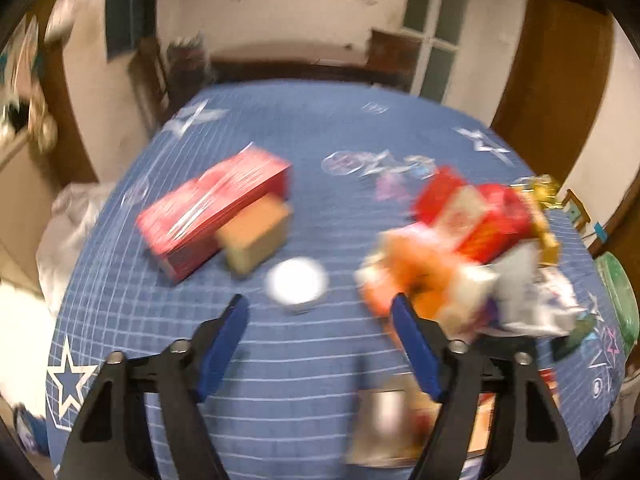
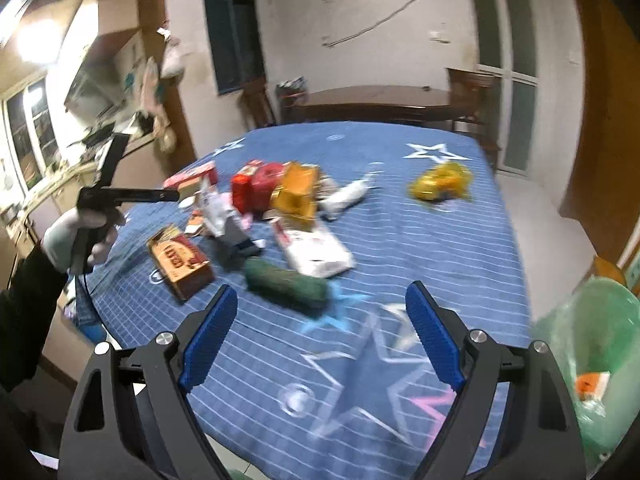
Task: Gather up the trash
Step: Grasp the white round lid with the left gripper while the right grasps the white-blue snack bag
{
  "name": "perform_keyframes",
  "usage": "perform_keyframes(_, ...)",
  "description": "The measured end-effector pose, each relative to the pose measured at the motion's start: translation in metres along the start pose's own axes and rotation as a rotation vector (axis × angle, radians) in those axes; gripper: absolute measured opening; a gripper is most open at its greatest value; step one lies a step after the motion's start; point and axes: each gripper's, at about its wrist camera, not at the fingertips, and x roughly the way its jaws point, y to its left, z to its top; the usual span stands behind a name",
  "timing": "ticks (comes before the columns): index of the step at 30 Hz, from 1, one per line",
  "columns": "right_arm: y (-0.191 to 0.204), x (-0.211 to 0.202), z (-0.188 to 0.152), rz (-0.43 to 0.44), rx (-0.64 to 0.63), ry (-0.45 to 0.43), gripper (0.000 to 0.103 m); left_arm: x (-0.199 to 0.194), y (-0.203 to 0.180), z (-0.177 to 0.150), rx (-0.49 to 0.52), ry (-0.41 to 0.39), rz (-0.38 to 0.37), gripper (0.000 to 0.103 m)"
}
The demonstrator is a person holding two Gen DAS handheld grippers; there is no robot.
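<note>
My left gripper [image 1: 320, 306] was spread wide, with nothing between its blue pads; low in the middle of the left wrist view a small white round lid or cup [image 1: 297, 282] lay just beyond them. My right gripper [image 2: 320, 300] was also spread and held nothing, over the blue star-printed cloth [image 2: 420, 240].

Most writing was too blurred to read. Only the brown and red carton [image 2: 180, 261], at lower left of the heap in the right wrist view, showed large letters on its red label, and I could not make them out. The long red box [image 1: 212, 210] at centre left of the left wrist view had white print, unreadable, and a small tan box [image 1: 256, 236] touched its near side.

The trash lay in the middle of the cloth: red packets [image 2: 256, 188], a yellow box [image 2: 298, 196], a white bag [image 2: 316, 252], a dark green roll [image 2: 286, 286], and apart at the upper right a yellow crumpled wrapper [image 2: 440, 182]. At the lower right edge stood a bin lined with a green bag [image 2: 600, 320]; inside it an orange and white scrap [image 2: 592, 386] was visible.

My gloved left hand [image 2: 76, 236] was at the left edge.
</note>
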Motion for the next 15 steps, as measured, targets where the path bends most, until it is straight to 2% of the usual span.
perform_keyframes(2, 0.013, 0.013, 0.003, 0.021, -0.018, 0.022, 0.083, 0.013, 0.018, 0.0, 0.004, 0.031, -0.035, 0.067)
perform_keyframes(5, 0.032, 0.029, 0.008, 0.048, -0.049, 0.049, 0.083, 0.025, 0.019, 0.003, 0.038, 0.052, -0.06, 0.066)
perform_keyframes(10, 0.058, 0.055, 0.022, 0.088, -0.09, 0.079, 0.083, 0.042, 0.015, 0.017, 0.072, 0.05, -0.043, 0.064)
perform_keyframes(15, 0.076, 0.087, 0.042, 0.121, -0.155, 0.112, 0.073, 0.048, 0.005, 0.024, 0.094, 0.027, -0.032, 0.059)
